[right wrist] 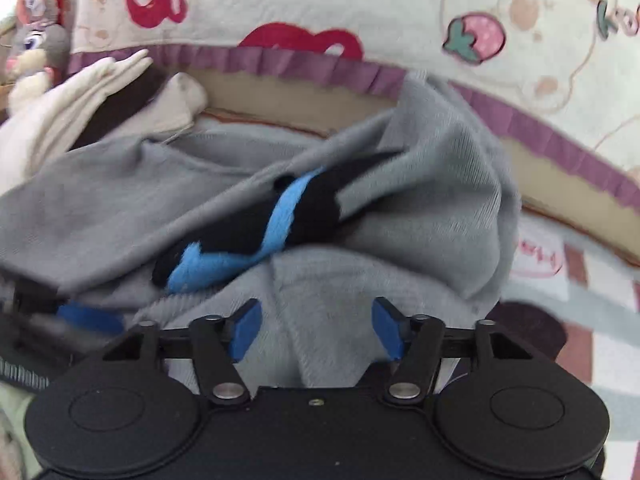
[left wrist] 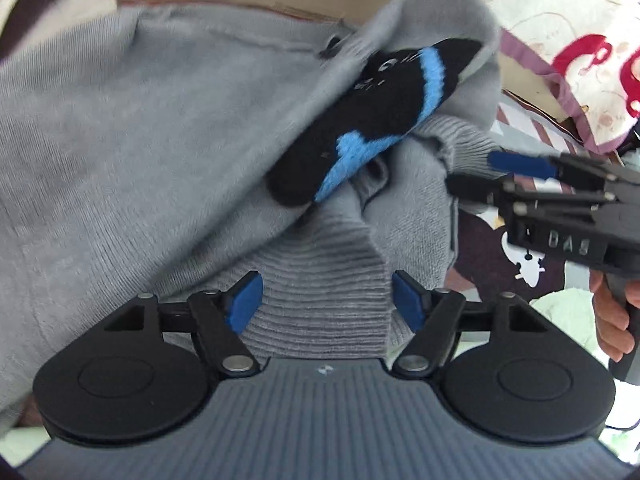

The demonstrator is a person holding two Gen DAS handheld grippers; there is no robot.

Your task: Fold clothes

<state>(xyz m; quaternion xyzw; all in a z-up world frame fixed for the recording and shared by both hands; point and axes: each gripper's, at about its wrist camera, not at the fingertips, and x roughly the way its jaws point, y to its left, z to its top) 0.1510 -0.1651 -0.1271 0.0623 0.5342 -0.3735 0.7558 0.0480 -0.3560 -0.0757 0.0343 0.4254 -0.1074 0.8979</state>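
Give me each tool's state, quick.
Left tool: open, ribbed hem of grey sweater between its fingers, not clamped.
Right tool: open, holding nothing.

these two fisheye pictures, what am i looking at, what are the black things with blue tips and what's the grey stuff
No robot here: a person holds a hand-held gripper in each hand, and each carries a wide-angle camera looking forward along its two fingers. One picture is from the left gripper, the other from the right gripper. The black arms ending in blue pads are the gripper fingers.

The grey stuff is a knitted sweater with a black and blue patch, lying crumpled, partly folded over itself. Both grippers are open, with a ribbed part of the sweater lying between the fingers; neither has closed on it.

In the left view you also see the right gripper from the side, with the person's hand on its handle. Behind is a cream quilt with red bears and a purple frill.
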